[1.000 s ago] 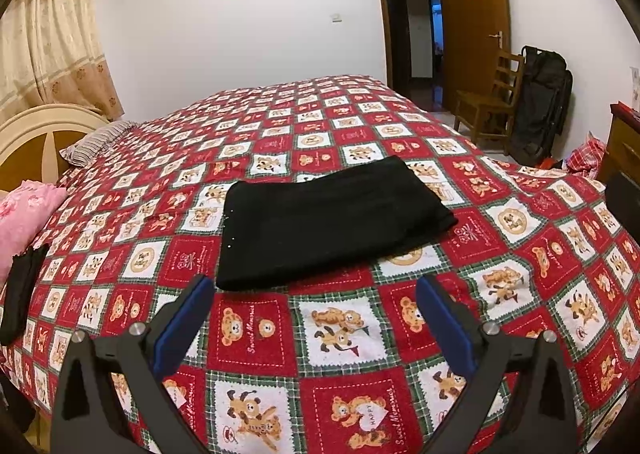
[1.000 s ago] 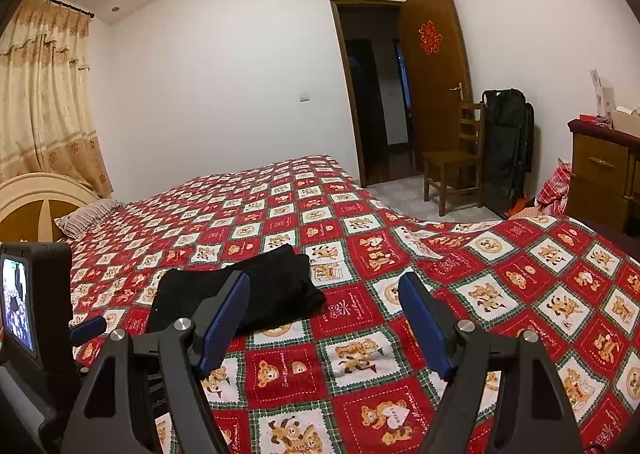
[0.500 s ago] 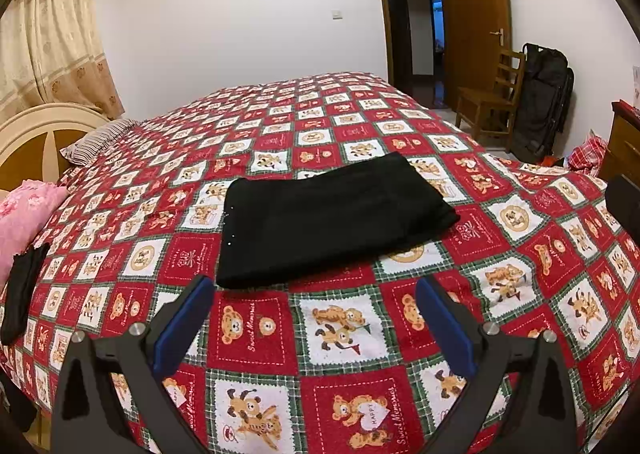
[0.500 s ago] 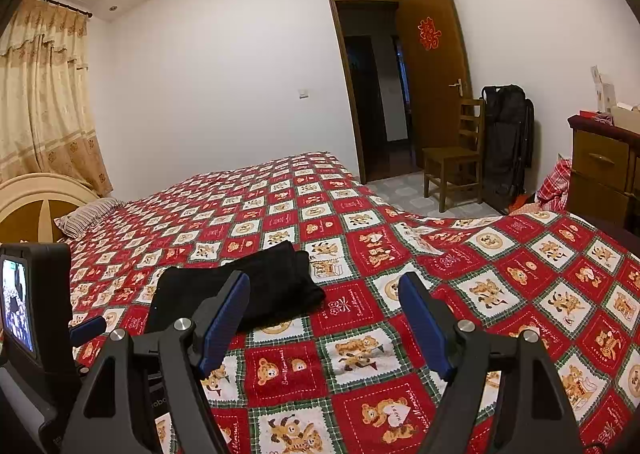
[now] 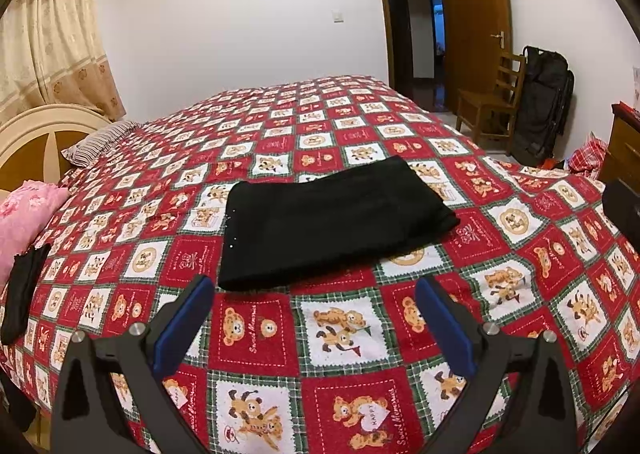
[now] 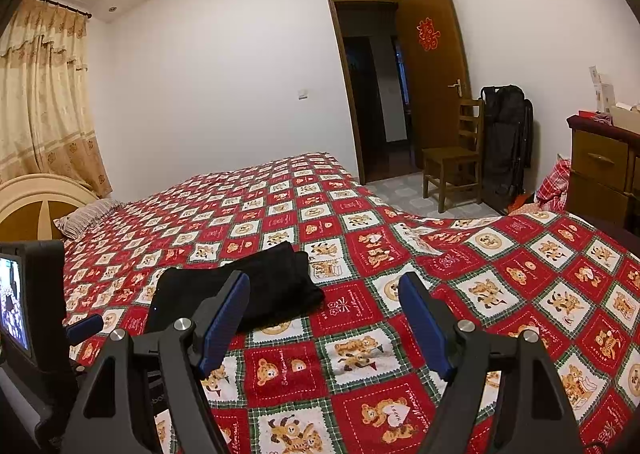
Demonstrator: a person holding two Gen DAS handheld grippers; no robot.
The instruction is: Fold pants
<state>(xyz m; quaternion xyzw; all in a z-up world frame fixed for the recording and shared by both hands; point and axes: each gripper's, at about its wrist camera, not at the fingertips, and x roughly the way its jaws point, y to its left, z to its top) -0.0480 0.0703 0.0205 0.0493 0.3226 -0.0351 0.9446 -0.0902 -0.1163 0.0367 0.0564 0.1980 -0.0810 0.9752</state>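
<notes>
Almost nothing has shifted over the last second: in my left wrist view the black pants point(image 5: 332, 224) sit a touch lower and closer than before, and in the right wrist view the scene is practically unchanged. The pants lie flat on the red teddy-bear bedspread point(image 5: 332, 338) as a compact folded rectangle, long axis running left to right across my left view, its near edge just beyond the fingertips. My left gripper point(image 5: 314, 294) is spread wide with nothing between its blue pads, pointing almost squarely at the middle of the bundle. My right gripper point(image 6: 324, 294) is equally wide apart and empty, but from there the pants point(image 6: 240, 286) lie ahead and off to the left, partly hidden behind its left finger. So I judge the left gripper the nearer and better aligned one. The fold already looks close to done; any further fold would take the right-hand short end across toward the left.
</notes>
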